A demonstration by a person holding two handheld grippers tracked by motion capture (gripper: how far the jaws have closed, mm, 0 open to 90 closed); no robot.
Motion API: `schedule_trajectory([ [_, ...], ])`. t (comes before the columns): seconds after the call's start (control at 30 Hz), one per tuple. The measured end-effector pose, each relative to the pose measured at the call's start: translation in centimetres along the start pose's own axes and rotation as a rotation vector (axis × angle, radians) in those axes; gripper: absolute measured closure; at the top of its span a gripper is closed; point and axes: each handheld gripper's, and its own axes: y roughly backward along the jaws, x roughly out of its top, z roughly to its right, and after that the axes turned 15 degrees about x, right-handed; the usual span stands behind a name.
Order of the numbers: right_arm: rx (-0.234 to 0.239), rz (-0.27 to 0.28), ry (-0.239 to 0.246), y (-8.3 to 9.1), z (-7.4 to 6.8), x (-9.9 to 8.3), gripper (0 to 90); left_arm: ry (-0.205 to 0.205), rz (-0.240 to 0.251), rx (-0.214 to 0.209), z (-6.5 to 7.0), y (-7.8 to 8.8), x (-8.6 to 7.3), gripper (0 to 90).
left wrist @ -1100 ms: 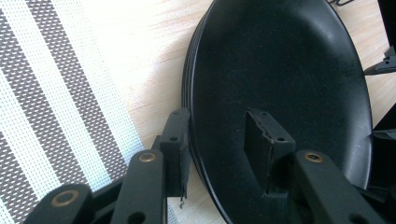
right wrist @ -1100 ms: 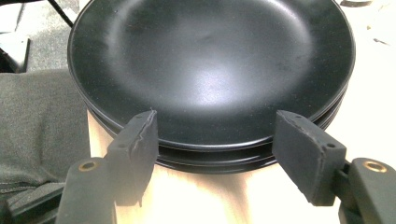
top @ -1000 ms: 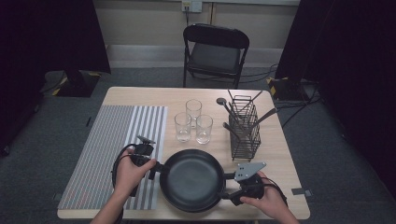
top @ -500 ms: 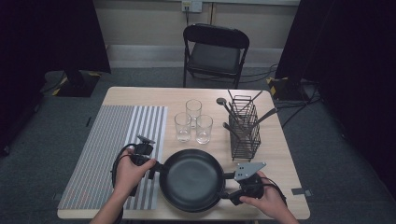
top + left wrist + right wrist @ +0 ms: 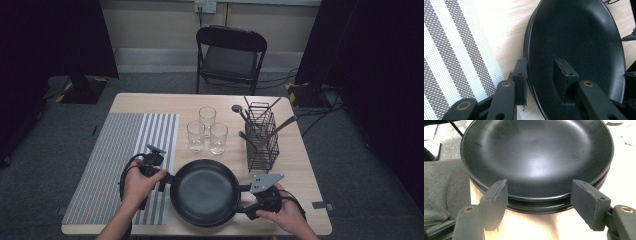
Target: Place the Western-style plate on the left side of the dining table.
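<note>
Stack of black plates [image 5: 204, 191]: set on the near edge of the wooden table [image 5: 295, 165], between the two grippers, just right of the striped placemat [image 5: 115, 160]. Several plates are counted at the rim in the right gripper view [image 5: 536, 157]; the top plate is shown bare.

Left gripper [image 5: 167, 179]: held in the person's left hand [image 5: 137, 182] at the left rim of the stack. In the left gripper view, the rim of the stack [image 5: 574, 50] is straddled, one jaw outside the stack and one over the inside of the top plate. The jaws have just been closing with the rim between them, and a gap is seen at the inner jaw, so no firm clamp is made out.

Right gripper [image 5: 242, 200]: held in the right hand [image 5: 285, 215] at the right rim. Its jaws are spread wide to either side of the near rim, with no pad touching; nothing is gripped.

Three drinking glasses [image 5: 206, 131]: clustered upright behind the stack, near the table's middle.

Wire basket [image 5: 262, 137]: placed right of the glasses, with dark utensils [image 5: 245, 117] leaning in it.

Folding chair [image 5: 230, 57]: placed beyond the table's far edge.
</note>
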Motion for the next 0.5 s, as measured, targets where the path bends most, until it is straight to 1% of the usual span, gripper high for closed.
schedule_trajectory([
  [0.1, -0.001, -0.001, -0.002, -0.04, -0.01, 0.03, 29.6, -0.005, 0.002, 0.007, 0.10, -0.08, 0.03, 64.0],
  [0.13, -0.001, 0.000, -0.003, -0.05, -0.01, 0.04, 29.6, 0.014, 0.001, 0.001, 0.17, -0.18, 0.00, 63.9],
  [0.17, -0.001, 0.000, -0.003, -0.06, -0.01, 0.03, 29.6, -0.004, -0.008, 0.002, -0.02, -0.29, 0.05, 63.5],
  [0.2, -0.001, 0.004, -0.003, -0.09, 0.00, 0.04, 29.6, 0.013, -0.014, 0.002, 0.08, -0.42, 0.01, 63.2],
  [0.23, 0.000, 0.004, -0.003, -0.12, 0.01, 0.06, 29.6, 0.006, -0.009, 0.007, 0.06, -0.57, 0.02, 63.5],
  [0.33, -0.002, 0.000, -0.004, -0.20, 0.01, 0.13, 29.6, 0.012, -0.014, 0.013, 0.13, -0.54, 0.06, 64.9],
  [0.37, -0.002, 0.002, -0.002, -0.25, 0.01, 0.14, 29.6, 0.006, -0.017, 0.011, 0.05, -0.54, 0.08, 65.0],
  [0.5, -0.005, 0.003, 0.003, -0.53, 0.04, 0.27, 29.6, 0.008, -0.025, -0.002, -0.09, -0.49, 0.09, 64.9],
])
